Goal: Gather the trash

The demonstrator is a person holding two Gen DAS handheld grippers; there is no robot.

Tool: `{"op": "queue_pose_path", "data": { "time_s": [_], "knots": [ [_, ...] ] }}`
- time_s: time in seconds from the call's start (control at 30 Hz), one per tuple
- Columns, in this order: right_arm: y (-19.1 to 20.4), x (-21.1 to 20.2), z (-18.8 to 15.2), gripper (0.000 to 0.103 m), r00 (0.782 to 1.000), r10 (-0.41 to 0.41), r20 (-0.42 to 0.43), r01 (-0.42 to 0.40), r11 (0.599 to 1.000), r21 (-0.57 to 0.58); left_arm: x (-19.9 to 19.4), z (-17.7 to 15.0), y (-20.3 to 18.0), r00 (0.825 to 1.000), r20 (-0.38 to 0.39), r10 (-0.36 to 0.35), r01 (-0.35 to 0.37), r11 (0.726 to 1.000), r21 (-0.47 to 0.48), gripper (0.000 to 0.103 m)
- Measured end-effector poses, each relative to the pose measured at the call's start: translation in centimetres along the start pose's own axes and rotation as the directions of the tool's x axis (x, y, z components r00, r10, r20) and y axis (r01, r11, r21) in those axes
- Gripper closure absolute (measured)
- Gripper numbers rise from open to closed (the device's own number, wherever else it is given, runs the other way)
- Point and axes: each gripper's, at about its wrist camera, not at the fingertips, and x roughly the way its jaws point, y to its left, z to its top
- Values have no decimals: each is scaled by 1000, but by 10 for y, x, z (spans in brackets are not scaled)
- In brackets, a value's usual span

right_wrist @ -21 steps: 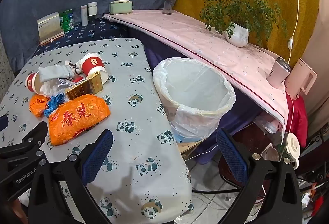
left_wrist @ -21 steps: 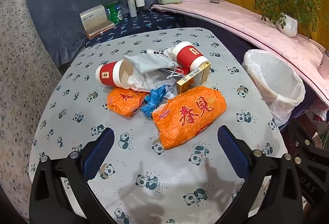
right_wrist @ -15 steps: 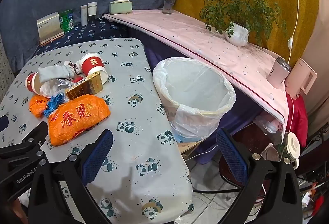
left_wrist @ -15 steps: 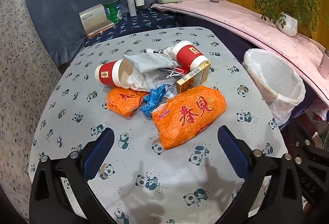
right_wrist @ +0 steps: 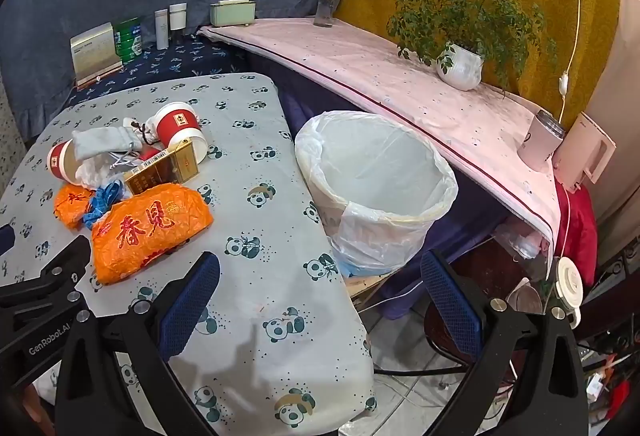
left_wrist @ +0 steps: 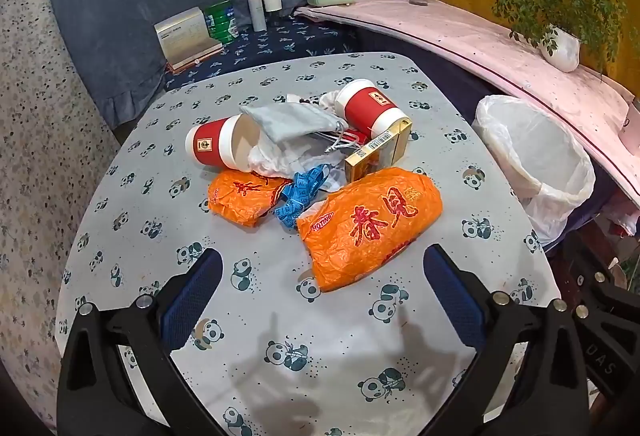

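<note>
Left wrist view: crinkled large orange bag (left_wrist: 370, 224) printed with red characters.

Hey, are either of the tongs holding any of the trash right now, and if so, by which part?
Nothing is held. The left tongs and right tongs both stand open and empty above the panda-print tablecloth; the large orange plastic bag lies untouched.

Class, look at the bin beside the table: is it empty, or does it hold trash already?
Empty, as far as visible: the bin shows only its clean white liner inside; its very bottom is hidden.
</note>
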Motion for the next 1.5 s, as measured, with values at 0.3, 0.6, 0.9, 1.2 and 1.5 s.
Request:
{"op": "queue_pose_path", "data": {
  "time_s": [0.3,0.6,0.9,1.2,1.5],
  "knots": [
    [-3,1,-2,7,1000,0,-1,0,1000,1,0,0,0,1000,0,0,0,1000,0,7],
    [-4,2,-2,7,1000,-1,-2,1,1000,0,0,0,0,1000,0,0,0,1000,1,7],
    [-5,2,-2,7,1000,1,-2,-1,1000,1,1,0,1,1000,0,-1,1,1000,1,7],
    [-1,3,-2,7,1000,-1,-3,1,1000,5,1,-1,0,1000,0,0,0,1000,2,7],
    [-2,3,-2,7,1000,0,-4,0,1000,7,2,-4,-2,1000,3,1,-1,1000,3,7]
  ]
}}
